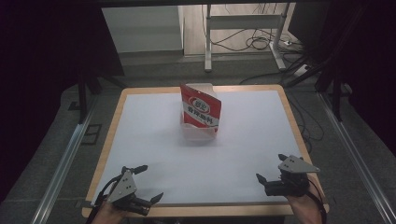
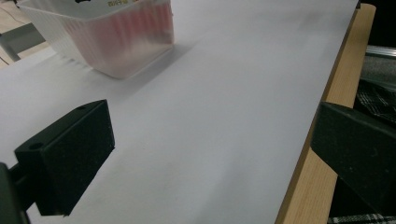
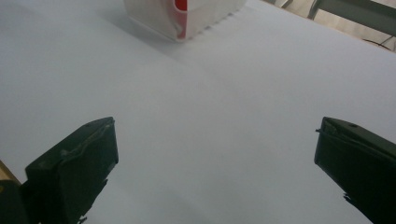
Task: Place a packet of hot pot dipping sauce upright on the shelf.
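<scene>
A red-and-white snack bag stands upright in a clear plastic box at the far middle of the white table. My left gripper rests at the near left edge, jaws wide apart, nothing between them. My right gripper sits at the near right edge, also open and empty. In the left gripper view the box lies ahead at the upper left beyond the gripper. In the right gripper view the box shows at the top, far ahead of the gripper.
The table has a wooden rim. Behind it stand a metal frame and loose cables on the floor. Metal rails run along both sides of the table. A wide stretch of white surface separates the grippers from the box.
</scene>
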Tool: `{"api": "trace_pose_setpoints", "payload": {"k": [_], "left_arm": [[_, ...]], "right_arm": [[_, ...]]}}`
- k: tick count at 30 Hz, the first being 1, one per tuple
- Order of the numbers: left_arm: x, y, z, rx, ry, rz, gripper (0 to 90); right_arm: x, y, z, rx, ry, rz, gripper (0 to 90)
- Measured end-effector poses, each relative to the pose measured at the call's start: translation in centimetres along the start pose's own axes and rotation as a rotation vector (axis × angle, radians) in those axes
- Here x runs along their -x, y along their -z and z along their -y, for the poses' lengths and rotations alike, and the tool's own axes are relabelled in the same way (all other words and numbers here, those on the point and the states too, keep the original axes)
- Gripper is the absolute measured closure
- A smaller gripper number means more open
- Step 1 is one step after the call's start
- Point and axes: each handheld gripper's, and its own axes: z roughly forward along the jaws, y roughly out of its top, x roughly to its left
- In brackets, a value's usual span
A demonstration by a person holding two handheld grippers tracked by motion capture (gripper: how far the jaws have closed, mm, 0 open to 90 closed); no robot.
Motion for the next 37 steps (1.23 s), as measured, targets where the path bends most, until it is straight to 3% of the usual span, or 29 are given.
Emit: {"api": "trace_pose_setpoints", "payload": {"k": [9, 23, 30, 37], "left_arm": [[0.0, 0.0, 0.0, -0.002, -0.001, 0.002, 0.0], [0.0, 0.0, 0.0, -0.004, 0.001, 0.013, 0.0], [0.0, 0.0, 0.0, -0.006, 0.002, 0.016, 0.0], [-0.1, 0.0, 0.0, -0.008, 0.003, 0.018, 0.0]], "right_arm": [[0.6, 0.9, 1.4, -0.008, -0.028, 0.031, 0.0], [1.3, 1.1, 3.4, -0.066, -0.039, 0.059, 0.0], [1.9, 0.7, 4.5, -0.127, -0.082, 0.049, 0.0], [2.1, 0.6, 4.7, -0.136, -0.095, 0.041, 0.0]]}}
